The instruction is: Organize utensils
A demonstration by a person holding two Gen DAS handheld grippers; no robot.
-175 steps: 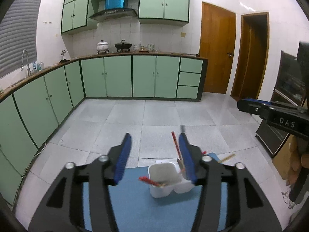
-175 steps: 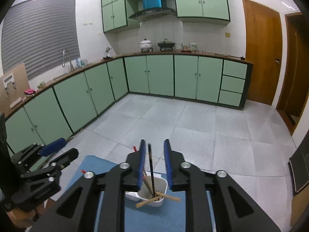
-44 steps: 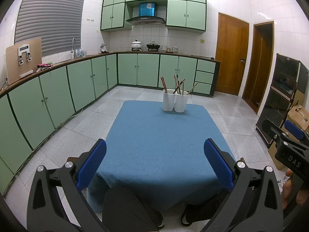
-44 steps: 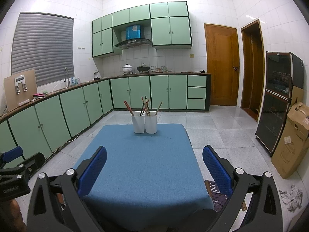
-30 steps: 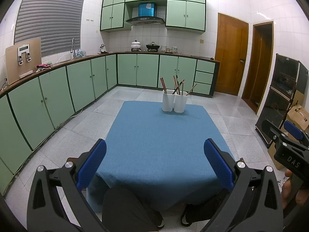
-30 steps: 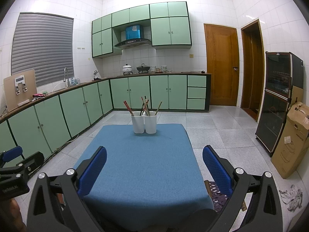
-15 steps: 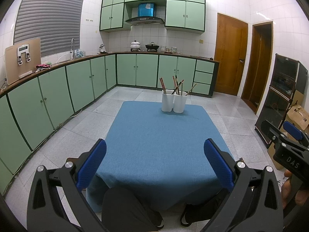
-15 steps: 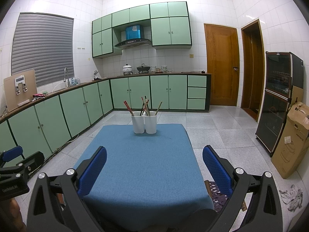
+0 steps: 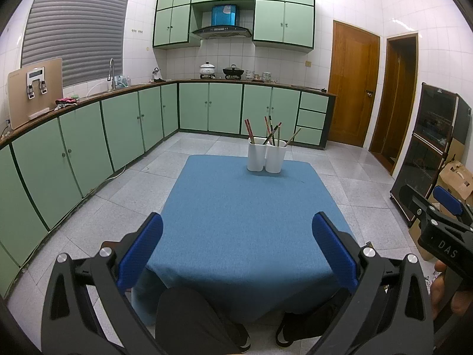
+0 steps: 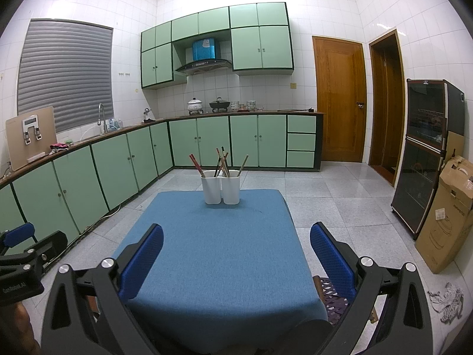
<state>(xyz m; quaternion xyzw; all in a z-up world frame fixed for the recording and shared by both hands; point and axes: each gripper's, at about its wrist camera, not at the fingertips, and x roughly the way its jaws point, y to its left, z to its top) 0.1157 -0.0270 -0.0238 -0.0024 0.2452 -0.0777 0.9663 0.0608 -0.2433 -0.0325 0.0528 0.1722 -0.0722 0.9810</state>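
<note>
A white two-compartment utensil holder [image 9: 267,158] stands upright near the far edge of the blue-clothed table [image 9: 245,222]; it also shows in the right wrist view [image 10: 220,190]. Several chopsticks [image 9: 271,132] stick up out of both compartments, red and wooden ones [image 10: 222,159]. My left gripper [image 9: 236,251] is open and empty, held back at the table's near edge. My right gripper [image 10: 236,254] is open and empty too, at the near edge, far from the holder.
Green base cabinets [image 9: 124,130] run along the left and back walls. A dark glass cabinet [image 10: 425,165] and a cardboard box [image 10: 446,216] stand on the right. Tiled floor [image 9: 207,148] surrounds the table. The person's knees [image 9: 192,319] sit under the near edge.
Since 5.8 s ago both grippers pulled back from the holder to the near edge and opened; the right one released a dark chopstick. Over the last 1.5 s almost nothing moved.
</note>
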